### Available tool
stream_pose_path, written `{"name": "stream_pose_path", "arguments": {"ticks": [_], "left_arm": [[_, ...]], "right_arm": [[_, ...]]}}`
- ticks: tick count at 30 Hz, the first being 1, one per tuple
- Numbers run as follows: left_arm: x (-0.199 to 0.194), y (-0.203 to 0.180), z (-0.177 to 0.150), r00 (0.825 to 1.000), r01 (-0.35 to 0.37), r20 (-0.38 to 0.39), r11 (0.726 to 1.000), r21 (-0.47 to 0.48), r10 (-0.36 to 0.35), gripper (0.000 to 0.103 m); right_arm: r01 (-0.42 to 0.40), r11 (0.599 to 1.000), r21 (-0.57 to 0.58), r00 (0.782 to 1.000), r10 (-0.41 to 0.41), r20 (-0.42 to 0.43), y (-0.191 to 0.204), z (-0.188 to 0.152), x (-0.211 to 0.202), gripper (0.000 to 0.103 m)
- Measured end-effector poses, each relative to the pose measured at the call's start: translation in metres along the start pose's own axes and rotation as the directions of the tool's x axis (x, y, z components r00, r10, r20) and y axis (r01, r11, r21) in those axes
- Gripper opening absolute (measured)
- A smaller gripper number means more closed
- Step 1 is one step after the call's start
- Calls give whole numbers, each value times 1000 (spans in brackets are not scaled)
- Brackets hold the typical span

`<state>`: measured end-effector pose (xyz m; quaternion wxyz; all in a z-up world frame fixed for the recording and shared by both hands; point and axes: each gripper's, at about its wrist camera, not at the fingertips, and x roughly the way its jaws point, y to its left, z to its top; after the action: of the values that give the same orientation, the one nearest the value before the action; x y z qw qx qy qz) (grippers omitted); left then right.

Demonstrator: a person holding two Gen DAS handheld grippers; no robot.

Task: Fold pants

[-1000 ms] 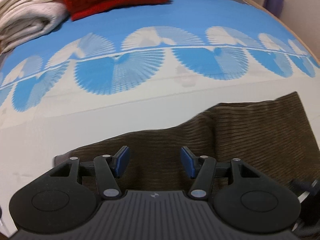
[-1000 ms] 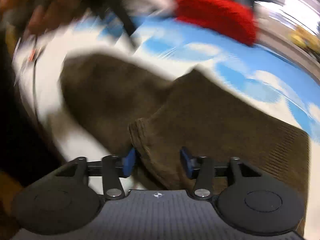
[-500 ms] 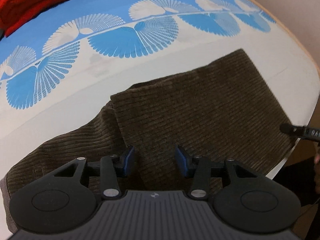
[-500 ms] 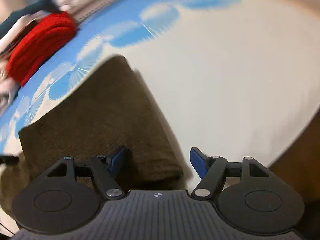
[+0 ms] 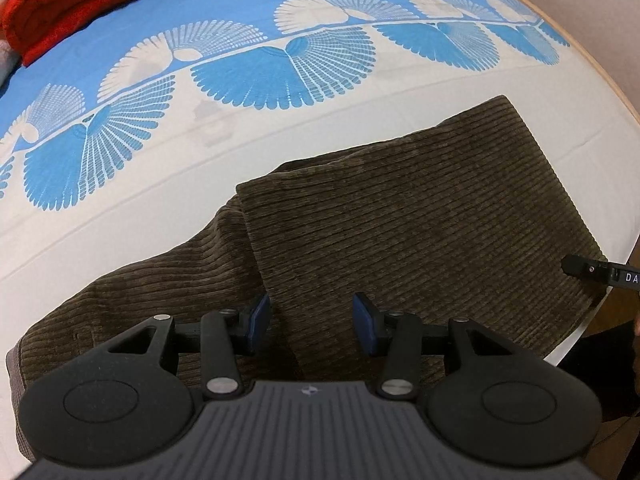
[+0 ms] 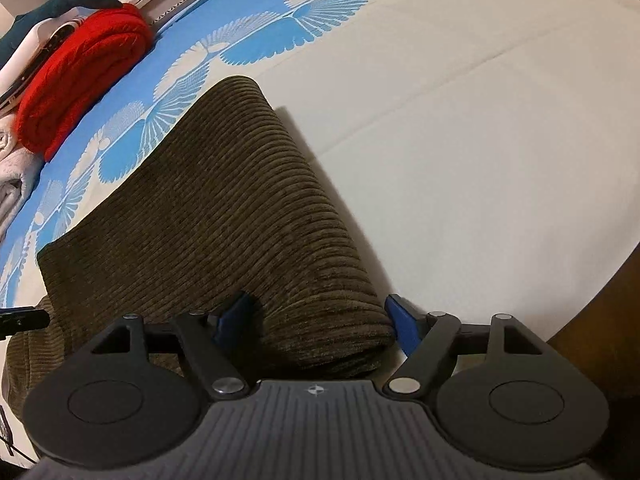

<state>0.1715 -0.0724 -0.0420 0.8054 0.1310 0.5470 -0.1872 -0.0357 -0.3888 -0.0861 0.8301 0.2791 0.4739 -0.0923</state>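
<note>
Two tongs hang over brown corduroy pants (image 5: 400, 216) lying partly folded on a bed sheet (image 5: 120, 208) printed with blue fans. Left tongs (image 5: 311, 322) have been closing but stand spread, pads apart above the edge of the upper fold, gripping nothing. Right tongs (image 6: 316, 320) have been opening and stand wide, straddling the rolled fold at the pants' end (image 6: 240, 208), pads not pressing. Far left, a red folded blanket (image 6: 80, 80) lies well apart.
</note>
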Motion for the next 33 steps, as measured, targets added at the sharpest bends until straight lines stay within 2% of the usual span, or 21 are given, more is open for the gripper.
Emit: {"name": "stream_pose_path", "arguments": {"ticks": [4, 6, 8, 9, 11, 13, 15, 18, 21, 22, 23, 24, 25, 26, 27, 29, 30, 31, 33], "left_arm": [[-2, 2, -1, 1000, -1, 3, 1000, -5, 1, 51], [-2, 3, -1, 1000, 0, 5, 1000, -5, 0, 51], [-3, 5, 0, 1000, 29, 4, 999, -34, -29, 54], [-5, 8, 1, 999, 54, 9, 996, -66, -54, 61], [-10, 14, 4, 994, 108, 38, 986, -125, -104, 69], [-19, 18, 9, 981, 187, 91, 968, -169, -174, 79], [-28, 18, 13, 955, 283, 148, 940, -189, -258, 85], [-41, 11, 18, 892, 435, 217, 884, -171, -397, 86], [-52, 1, 20, 821, 550, 261, 826, -124, -508, 89], [-54, -3, 20, 805, 569, 267, 816, -98, -530, 90], [-55, -8, 20, 802, 572, 260, 816, -76, -538, 90], [-54, -12, 20, 811, 559, 246, 827, -59, -531, 90], [-50, -16, 20, 839, 519, 221, 853, -50, -497, 90], [-45, -18, 19, 875, 459, 199, 887, -50, -441, 90], [-40, -18, 18, 900, 414, 177, 908, -60, -398, 86], [-26, -11, 15, 941, 330, 117, 939, -97, -318, 59], [-21, -7, 13, 955, 290, 96, 950, -112, -281, 33], [-16, -1, 12, 963, 267, 77, 955, -128, -259, 28], [-14, 9, 8, 970, 240, 66, 962, -132, -233, 23]], "right_arm": [[13, 1000, -16, 1000, -13, 7, 2, -2, 0, 72], [24, 999, -33, 1000, -24, 10, 4, -3, 0, 58], [55, 994, -99, 998, -53, 19, 12, -3, 0, 45], [70, 987, -142, 997, -66, 30, 18, -4, -2, 37], [93, 969, -229, 994, -78, 74, 35, -8, -10, 29], [130, 935, -329, 986, -86, 145, 54, -15, -21, 26], [135, 890, -436, 969, -27, 245, 79, -23, -38, 25], [129, 775, -619, 925, 130, 356, 119, -45, -63, 25], [109, 653, -750, 893, 266, 362, 152, -73, -73, 25], [102, 600, -793, 885, 310, 348, 164, -84, -74, 24], [103, 557, -824, 879, 337, 337, 172, -94, -74, 24], [100, 502, -859, 873, 371, 318, 182, -105, -73, 24], [93, 459, -884, 868, 398, 298, 189, -114, -73, 24], [86, 420, -903, 864, 421, 278, 196, -122, -72, 24], [82, 388, -918, 861, 436, 261, 202, -128, -71, 24], [69, 348, -935, 861, 452, 232, 210, -137, -68, 24], [57, 339, -939, 863, 455, 217, 213, -138, -65, 24], [50, 334, -941, 865, 457, 208, 215, -138, -63, 24], [35, 332, -943, 868, 457, 193, 219, -136, -58, 24]]}}
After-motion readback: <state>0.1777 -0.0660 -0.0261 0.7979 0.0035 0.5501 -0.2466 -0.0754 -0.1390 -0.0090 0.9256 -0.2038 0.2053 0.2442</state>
